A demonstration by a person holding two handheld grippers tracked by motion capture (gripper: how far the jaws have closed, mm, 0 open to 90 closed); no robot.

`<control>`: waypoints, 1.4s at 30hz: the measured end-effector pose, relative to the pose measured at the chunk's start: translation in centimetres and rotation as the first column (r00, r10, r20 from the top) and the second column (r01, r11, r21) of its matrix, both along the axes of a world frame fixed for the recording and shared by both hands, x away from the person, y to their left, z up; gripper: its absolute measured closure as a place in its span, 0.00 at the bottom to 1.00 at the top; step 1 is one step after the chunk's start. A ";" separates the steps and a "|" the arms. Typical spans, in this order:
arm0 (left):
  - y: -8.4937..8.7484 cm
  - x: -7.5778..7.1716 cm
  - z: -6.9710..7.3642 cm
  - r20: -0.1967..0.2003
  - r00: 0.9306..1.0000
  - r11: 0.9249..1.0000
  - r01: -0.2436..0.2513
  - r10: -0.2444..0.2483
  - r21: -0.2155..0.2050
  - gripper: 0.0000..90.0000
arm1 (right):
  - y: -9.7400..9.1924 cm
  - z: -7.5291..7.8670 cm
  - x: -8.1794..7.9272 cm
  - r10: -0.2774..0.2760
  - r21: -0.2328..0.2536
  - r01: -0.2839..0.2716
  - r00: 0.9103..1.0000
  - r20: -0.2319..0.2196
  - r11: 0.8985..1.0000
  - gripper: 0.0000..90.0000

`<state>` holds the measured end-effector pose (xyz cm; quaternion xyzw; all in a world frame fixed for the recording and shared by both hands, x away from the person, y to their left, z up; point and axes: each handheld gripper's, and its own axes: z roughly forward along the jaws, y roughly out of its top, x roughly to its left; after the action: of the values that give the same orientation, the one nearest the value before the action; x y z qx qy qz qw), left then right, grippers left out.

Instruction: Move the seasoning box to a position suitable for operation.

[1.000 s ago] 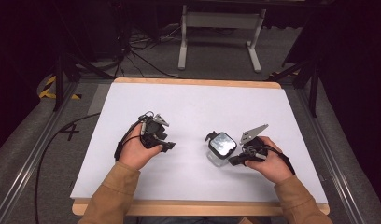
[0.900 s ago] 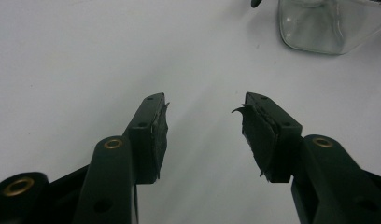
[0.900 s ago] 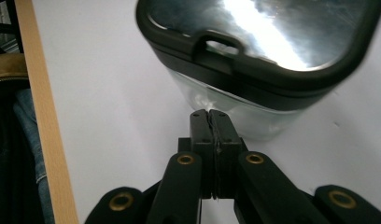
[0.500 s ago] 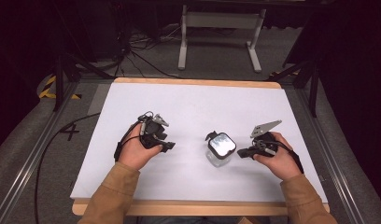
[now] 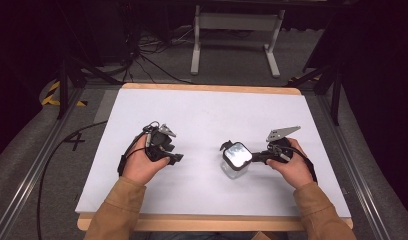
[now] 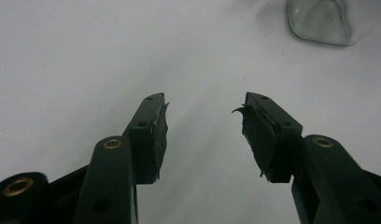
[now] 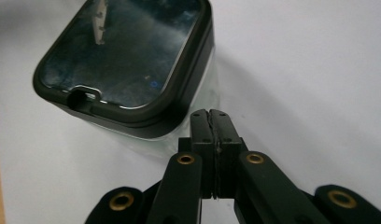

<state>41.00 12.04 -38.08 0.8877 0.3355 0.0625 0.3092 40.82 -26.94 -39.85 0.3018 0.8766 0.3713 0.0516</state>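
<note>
A small clear jar [image 5: 235, 159] with a black-rimmed glossy lid [image 7: 128, 60] stands on the white table [image 5: 207, 115], right of centre. My right gripper [image 5: 256, 157] lies just right of it, shut with nothing between its jaws. In the right gripper view its tips [image 7: 210, 114] sit just below the lid's rim; I cannot tell if they touch it. My left gripper [image 5: 176, 157] rests on the table left of the jar, open and empty. In the left gripper view its jaws [image 6: 202, 105] stand wide apart, and the jar's clear base [image 6: 319, 21] shows at the top right.
The table's wooden front edge [image 5: 212, 222] runs below both forearms. A white metal stand [image 5: 234, 30] and loose cables [image 5: 142, 55] are on the floor behind the table. A black cable [image 5: 52, 160] trails off the left side.
The right hand has drawn its gripper a little to the right, off the jar's lid to its side. The left gripper has not moved.
</note>
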 end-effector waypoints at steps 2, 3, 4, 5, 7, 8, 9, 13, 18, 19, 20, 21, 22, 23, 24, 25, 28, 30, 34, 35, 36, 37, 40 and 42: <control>-0.1 0.0 0.0 -0.001 1.000 1.000 0.001 -0.001 -0.001 0.56 | 0.0 0.1 -0.1 0.003 -0.007 -0.003 1.000 -0.006 1.000 1.00; -0.1 0.1 0.0 -0.010 1.000 1.000 0.008 -0.007 0.004 0.56 | 0.1 0.1 -0.2 0.010 -0.005 -0.010 1.000 -0.009 1.000 1.00; -0.1 0.1 0.0 -0.007 1.000 1.000 0.009 -0.009 0.003 0.56 | 0.1 0.1 -0.3 0.019 -0.008 -0.020 1.000 -0.014 1.000 1.00; -0.2 0.1 -0.1 -0.001 1.000 1.000 0.003 -0.003 -0.003 0.56 | 0.2 0.1 -0.4 0.023 -0.010 -0.023 1.000 -0.017 1.000 1.00; -0.4 0.1 0.0 0.002 1.000 1.000 0.008 -0.008 -0.005 0.56 | 0.6 0.1 -0.7 0.041 -0.021 -0.041 0.999 -0.029 0.999 1.00; -0.4 0.2 0.0 -0.004 1.000 1.000 0.011 -0.011 0.001 0.56 | 0.8 0.0 -0.9 0.050 -0.033 -0.051 0.998 -0.027 0.998 1.00; -0.5 0.2 0.1 -0.001 1.000 1.000 0.011 -0.011 -0.002 0.56 | 1.0 0.0 -1.0 0.058 -0.042 -0.059 0.998 -0.031 0.997 1.00; -0.7 0.3 0.1 -0.002 1.000 1.000 0.020 -0.020 0.000 0.56 | 1.7 0.2 -1.7 0.082 -0.049 -0.084 0.996 -0.044 0.995 1.00; -1.0 0.4 0.1 -0.002 1.000 1.000 0.028 -0.028 -0.004 0.56 | 2.1 0.3 -2.2 0.097 -0.057 -0.100 0.994 -0.056 0.993 1.00; -1.1 0.4 0.1 0.004 1.000 1.000 0.030 -0.030 -0.007 0.56 | 2.1 0.2 -2.2 0.094 -0.068 -0.098 0.994 -0.059 0.993 1.00; -1.1 0.5 0.2 -0.001 0.999 0.999 0.036 -0.036 0.000 0.56 | 2.1 0.2 -2.2 0.090 -0.074 -0.095 0.994 -0.066 0.993 1.00; -1.1 0.5 0.2 -0.001 0.999 0.999 0.036 -0.036 0.000 0.56 | 2.1 0.2 -2.2 0.090 -0.074 -0.095 0.994 -0.066 0.993 1.00; -1.2 0.5 0.2 0.004 0.999 0.999 0.034 -0.034 0.000 0.56 | 2.0 0.1 -2.2 0.087 -0.087 -0.093 0.994 -0.071 0.992 1.00; -1.2 0.5 0.2 -0.001 0.999 0.999 0.035 -0.035 0.003 0.56 | 2.0 0.0 -2.3 0.083 -0.098 -0.090 0.993 -0.079 0.991 1.00; -1.2 0.5 0.1 0.001 0.999 0.999 0.036 -0.036 0.000 0.56 | 1.9 -0.2 -2.3 0.082 -0.112 -0.092 0.992 -0.093 0.989 1.00; -1.3 0.6 0.1 0.002 0.999 0.999 0.036 -0.036 0.000 0.56 | 1.9 -0.3 -2.3 0.083 -0.119 -0.095 0.992 -0.099 0.988 1.00; -1.3 0.6 0.2 0.002 0.999 0.999 0.039 -0.039 -0.002 0.56 | 2.0 -0.4 -2.3 0.088 -0.120 -0.101 0.990 -0.108 0.988 1.00; -1.4 0.6 0.2 -0.002 0.999 0.999 0.038 -0.038 0.001 0.56 | 2.0 -0.4 -2.3 0.087 -0.123 -0.099 0.991 -0.103 0.987 1.00; -1.5 0.7 0.1 0.003 0.999 0.999 0.044 -0.044 -0.005 0.56 | 1.9 -0.4 -2.3 0.080 -0.118 -0.091 0.992 -0.093 0.989 1.00; -1.5 0.7 0.1 0.002 0.999 0.999 0.044 -0.044 -0.004 0.56 | 1.9 -0.3 -2.3 0.079 -0.114 -0.089 0.993 -0.091 0.989 1.00; -1.4 0.7 0.2 -0.005 0.999 0.999 0.049 -0.049 0.001 0.56 | 1.8 -0.2 -2.3 0.080 -0.114 -0.090 0.993 -0.089 0.989 1.00; -1.4 0.6 0.2 -0.001 0.999 0.999 0.039 -0.039 -0.003 0.56 | 1.6 0.0 -2.3 0.062 -0.126 -0.071 0.995 -0.073 0.989 1.00; -1.3 0.5 0.4 -0.006 0.999 0.999 0.041 -0.041 -0.005 0.56 | 1.2 0.4 -2.3 0.043 -0.119 -0.049 0.998 -0.051 0.992 1.00; -1.4 0.5 0.2 0.005 0.999 0.999 0.038 -0.038 -0.014 0.56 | 1.0 0.6 -2.2 0.037 -0.114 -0.042 0.998 -0.041 0.993 1.00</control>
<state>41.45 10.66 -37.83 0.8915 0.3181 0.0564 0.3175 38.58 -25.99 -39.23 0.2881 0.9031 0.3155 0.0443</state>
